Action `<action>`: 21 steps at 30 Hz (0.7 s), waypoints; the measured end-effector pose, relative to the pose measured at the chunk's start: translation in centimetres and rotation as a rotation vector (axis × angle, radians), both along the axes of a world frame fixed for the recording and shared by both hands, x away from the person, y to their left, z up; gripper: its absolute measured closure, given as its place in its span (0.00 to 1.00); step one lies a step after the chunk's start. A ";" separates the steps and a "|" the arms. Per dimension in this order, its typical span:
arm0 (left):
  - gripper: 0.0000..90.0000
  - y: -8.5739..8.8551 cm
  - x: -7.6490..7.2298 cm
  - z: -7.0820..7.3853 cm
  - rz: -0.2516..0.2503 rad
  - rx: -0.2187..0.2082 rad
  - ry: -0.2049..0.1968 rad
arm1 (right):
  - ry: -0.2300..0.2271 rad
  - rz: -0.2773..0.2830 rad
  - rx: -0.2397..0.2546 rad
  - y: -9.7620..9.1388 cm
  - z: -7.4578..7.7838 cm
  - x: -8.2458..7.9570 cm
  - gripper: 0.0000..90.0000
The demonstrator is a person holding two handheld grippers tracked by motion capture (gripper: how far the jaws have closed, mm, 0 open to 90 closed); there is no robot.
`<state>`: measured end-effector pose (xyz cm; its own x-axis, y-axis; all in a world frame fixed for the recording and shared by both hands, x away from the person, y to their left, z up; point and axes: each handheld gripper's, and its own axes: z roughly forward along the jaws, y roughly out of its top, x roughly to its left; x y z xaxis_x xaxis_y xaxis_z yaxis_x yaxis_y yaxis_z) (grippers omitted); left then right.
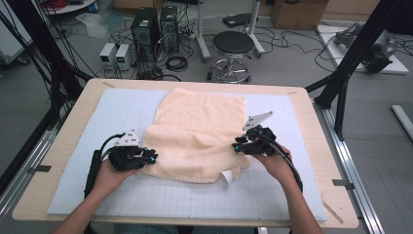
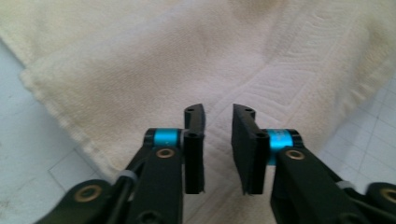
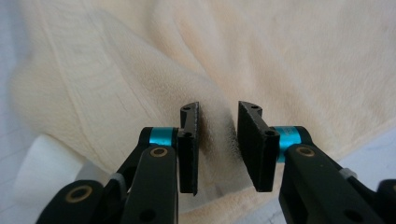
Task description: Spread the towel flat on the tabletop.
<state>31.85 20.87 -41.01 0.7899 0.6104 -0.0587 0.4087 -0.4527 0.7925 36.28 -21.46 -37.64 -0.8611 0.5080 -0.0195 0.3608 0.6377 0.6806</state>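
A cream towel (image 1: pixel 195 131), folded over itself, lies on the pale gridded mat (image 1: pixel 117 105). My left gripper (image 1: pixel 153 158) rests at the towel's near left edge, and my right gripper (image 1: pixel 237 146) at its near right edge. In the left gripper view the left gripper (image 2: pixel 218 109) hovers over the towel (image 2: pixel 140 70) with a gap between the jaws and nothing pinched. In the right gripper view the right gripper (image 3: pixel 218 106) stands open over a raised fold of the towel (image 3: pixel 303 60), and the pads do not press on it. A white label (image 1: pixel 227 177) sticks out at the towel's near edge.
The mat covers a wooden table (image 1: pixel 73 114). Beyond its far edge stand a round stool (image 1: pixel 233 46), computer towers (image 1: pixel 146 27) and loose cables on the floor. A black frame post (image 1: pixel 341 97) rises at the right.
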 end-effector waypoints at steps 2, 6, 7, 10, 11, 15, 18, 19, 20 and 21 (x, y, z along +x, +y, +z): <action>0.77 0.3 0.1 0.1 0.012 -0.011 -0.007 | -0.033 0.023 0.033 -0.3 0.8 -0.8 0.76; 0.73 0.6 0.0 0.4 -0.001 -0.007 -0.018 | -0.080 0.067 0.078 -0.8 2.0 -2.5 0.74; 0.72 0.6 0.0 0.4 -0.006 0.001 -0.017 | -0.092 0.075 0.075 -0.7 2.0 -2.9 0.74; 0.70 0.1 0.2 -0.1 -0.019 0.026 -0.004 | -0.067 0.113 0.066 -0.4 1.0 -3.5 0.71; 0.69 -0.2 0.3 -0.3 -0.026 0.040 -0.003 | -0.048 0.113 0.045 -0.2 0.5 -3.4 0.70; 0.66 -1.0 1.2 -1.6 -0.037 0.092 0.034 | -0.009 0.093 -0.004 0.6 -2.3 -2.6 0.66; 0.70 -1.3 1.7 -2.3 -0.030 0.104 0.037 | 0.021 0.086 -0.028 1.2 -4.4 -1.7 0.71; 0.73 -1.3 1.8 -2.3 -0.024 0.109 0.029 | 0.032 0.091 -0.032 1.4 -4.9 -1.4 0.74; 0.76 -1.4 1.8 -2.3 -0.018 0.110 0.022 | 0.036 0.089 -0.016 1.4 -5.2 -1.3 0.77; 0.78 -1.4 1.8 -2.3 -0.016 0.112 0.021 | 0.049 0.083 0.001 1.3 -5.2 -1.2 0.82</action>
